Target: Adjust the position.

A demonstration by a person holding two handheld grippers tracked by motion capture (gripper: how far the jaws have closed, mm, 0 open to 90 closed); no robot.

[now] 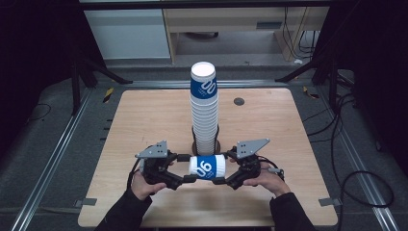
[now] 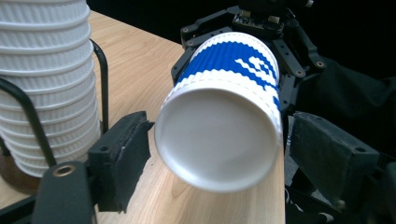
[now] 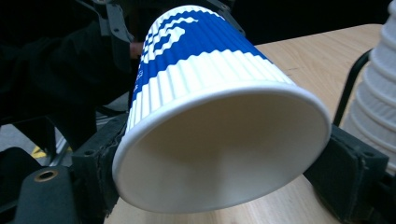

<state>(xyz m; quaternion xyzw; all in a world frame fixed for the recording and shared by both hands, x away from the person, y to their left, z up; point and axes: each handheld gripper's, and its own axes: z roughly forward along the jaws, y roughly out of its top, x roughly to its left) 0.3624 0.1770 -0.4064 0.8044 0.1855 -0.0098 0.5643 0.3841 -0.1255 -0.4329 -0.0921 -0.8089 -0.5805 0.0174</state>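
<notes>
Item: one blue-and-white ribbed paper cup (image 1: 207,167), lying level above the near worktop (image 1: 144,120), between both tools, just in front of the stack.

Right hand-held gripper (image 1: 220,168): jaws clamped on the cup's open rim end, pads pressing both sides in the right gripper view.

Left hand-held gripper (image 1: 185,168): jaws apart around the cup's closed base end; in the left gripper view a gap shows at each pad, so no grip there.

Stack: tall column of nested matching cups (image 1: 204,108), upright in a dark wire holder (image 1: 207,145) at mid-worktop.

Progress, as judged: a single cup is off the stack and in hand; placing it remains undone.
</notes>
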